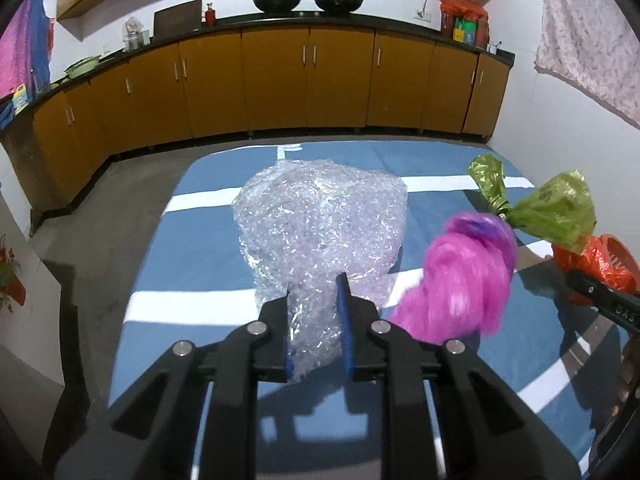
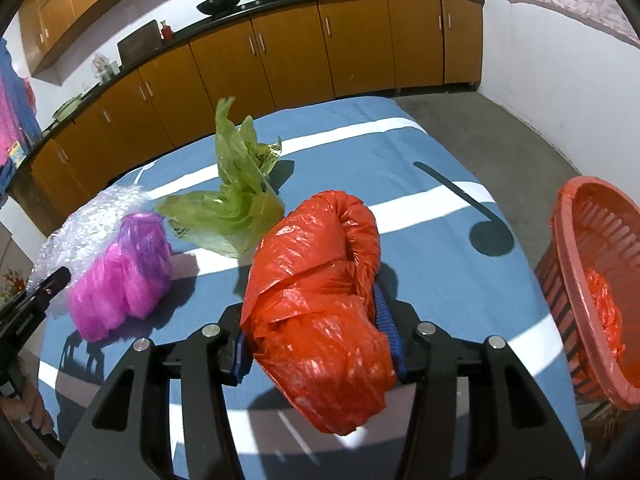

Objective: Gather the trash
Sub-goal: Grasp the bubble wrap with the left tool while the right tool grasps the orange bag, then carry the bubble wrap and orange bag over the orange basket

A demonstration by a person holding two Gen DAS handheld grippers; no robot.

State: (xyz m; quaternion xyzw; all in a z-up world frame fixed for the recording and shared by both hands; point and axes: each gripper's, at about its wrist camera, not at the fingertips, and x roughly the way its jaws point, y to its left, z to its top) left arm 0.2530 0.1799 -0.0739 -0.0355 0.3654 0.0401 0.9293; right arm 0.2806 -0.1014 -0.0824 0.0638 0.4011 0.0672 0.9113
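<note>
The right gripper (image 2: 316, 336) is clamping a crumpled red plastic bag (image 2: 316, 300) between its blue pads, the bag bulging out above and below the fingers in the lower centre of the right wrist view. The left gripper (image 1: 316, 328) is closing on a bundle of bubble wrap (image 1: 320, 232), a fold of it pinched between the fingers at the centre of the left wrist view; whether the rest of the bundle is lifting off the blue-and-white striped cloth (image 1: 208, 240) cannot be told.

This looks like the carrying step: two pieces are in hand, not yet dropped. Next, I judge, the red bag needs swinging over to the red slatted basket (image 2: 576, 248) at the right edge of the frame and letting go above its rim.

That basket is tilting toward the camera and is already holding one crumpled red piece (image 2: 606, 312). Still lying on the cloth are a pink-purple plastic bag (image 2: 124, 280), left of centre, and a green plastic bag (image 2: 232, 208) just behind it.
</note>
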